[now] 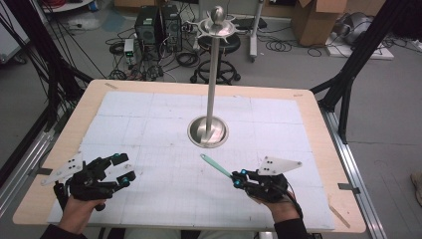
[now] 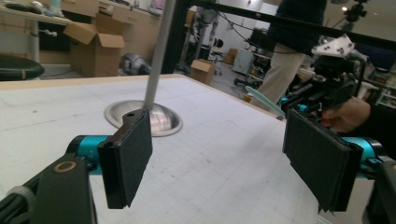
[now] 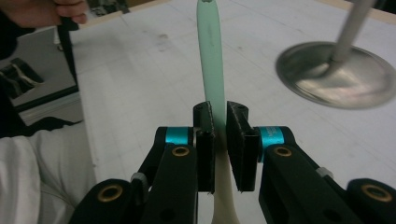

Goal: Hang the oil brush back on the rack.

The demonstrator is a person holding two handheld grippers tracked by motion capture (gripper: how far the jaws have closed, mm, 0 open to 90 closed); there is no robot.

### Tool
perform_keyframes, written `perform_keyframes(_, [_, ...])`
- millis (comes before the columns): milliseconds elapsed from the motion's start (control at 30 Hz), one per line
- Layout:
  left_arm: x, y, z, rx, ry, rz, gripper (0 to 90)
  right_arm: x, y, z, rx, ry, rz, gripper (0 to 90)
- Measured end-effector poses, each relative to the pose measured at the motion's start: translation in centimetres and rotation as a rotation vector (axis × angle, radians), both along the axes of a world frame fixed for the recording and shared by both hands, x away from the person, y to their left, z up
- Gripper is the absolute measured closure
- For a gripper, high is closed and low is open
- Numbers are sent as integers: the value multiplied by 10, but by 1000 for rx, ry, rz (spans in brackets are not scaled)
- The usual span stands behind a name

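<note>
High view, left to right: left gripper (image 1: 121,171) low near the table's (image 1: 318,107) near-left edge, jaws wide apart and empty, well away from the metal stand (image 1: 209,130). Right gripper (image 1: 238,178) clamped on a mint-green utensil (image 1: 215,165), long axis running forward-left toward the stand's dished base, tip near but apart from it. Bare white mat (image 1: 154,119) all round, ample room; right hand nearer the stand.

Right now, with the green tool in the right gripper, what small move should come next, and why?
Probably lift the right gripper toward the stand. Its jaws are shut on the tool, whose tip points at the stand's base, and the hooks sit high above. The left gripper is open and idle.
</note>
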State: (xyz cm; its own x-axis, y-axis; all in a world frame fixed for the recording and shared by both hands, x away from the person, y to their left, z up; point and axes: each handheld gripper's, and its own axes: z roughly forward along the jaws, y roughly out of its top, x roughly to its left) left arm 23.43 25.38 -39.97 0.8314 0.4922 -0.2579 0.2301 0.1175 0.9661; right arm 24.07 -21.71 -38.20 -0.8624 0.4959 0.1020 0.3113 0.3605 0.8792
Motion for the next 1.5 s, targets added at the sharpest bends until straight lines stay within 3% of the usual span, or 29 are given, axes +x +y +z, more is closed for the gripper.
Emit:
perform_keyframes(300, [-2, -18, 9, 15, -9, -86, 241, -1, 31, 8, 47, -11, 123, 821])
perform_keyframes(467, [-1, -27, 10, 14, -6, -119, 239, -2, 43, 11, 77, -17, 163, 820])
perform_keyframes(633, [0, -36, 8, 23, 3, -182, 269, -4, 53, 13, 96, -18, 206, 819])
perform_keyframes(933, [3, -54, 9, -9, 7, -268, 273, -4, 62, 16, 126, -27, 248, 819])
perform_keyframes(1167, [3, -67, 11, -13, -15, -332, 382, -6, 70, 19, 152, -33, 283, 819])
perform_keyframes(1500, [1, -78, 19, -51, -54, -402, 505, -10, 78, 20, 181, -27, 325, 819])
